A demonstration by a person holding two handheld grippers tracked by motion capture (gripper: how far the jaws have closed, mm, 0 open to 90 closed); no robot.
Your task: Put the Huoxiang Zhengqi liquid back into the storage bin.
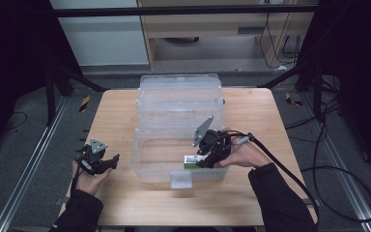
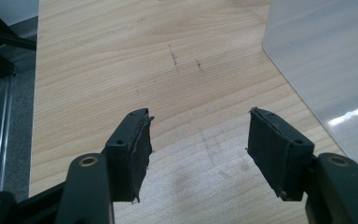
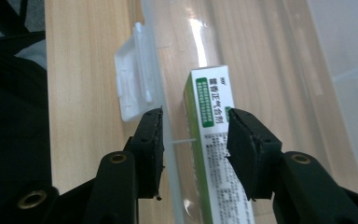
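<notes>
While the right gripper (image 3: pixel 195 149) has its jaws apart, a white-and-green carton (image 3: pixel 212 154) lies between them, unclamped, on the floor of the clear plastic bin (image 1: pixel 178 96) near its front wall. Left of the bin, the left gripper (image 2: pixel 198 144) rests over the wooden table (image 2: pixel 121 56), jaws wide apart.

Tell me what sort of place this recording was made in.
Probably a lab or workshop recording station, not a home. A bare wooden table stands on grey carpet between dark metal frame rails, loose black cables trail over the floor, and a clear plastic storage bin sits in the middle as a work prop.
</notes>
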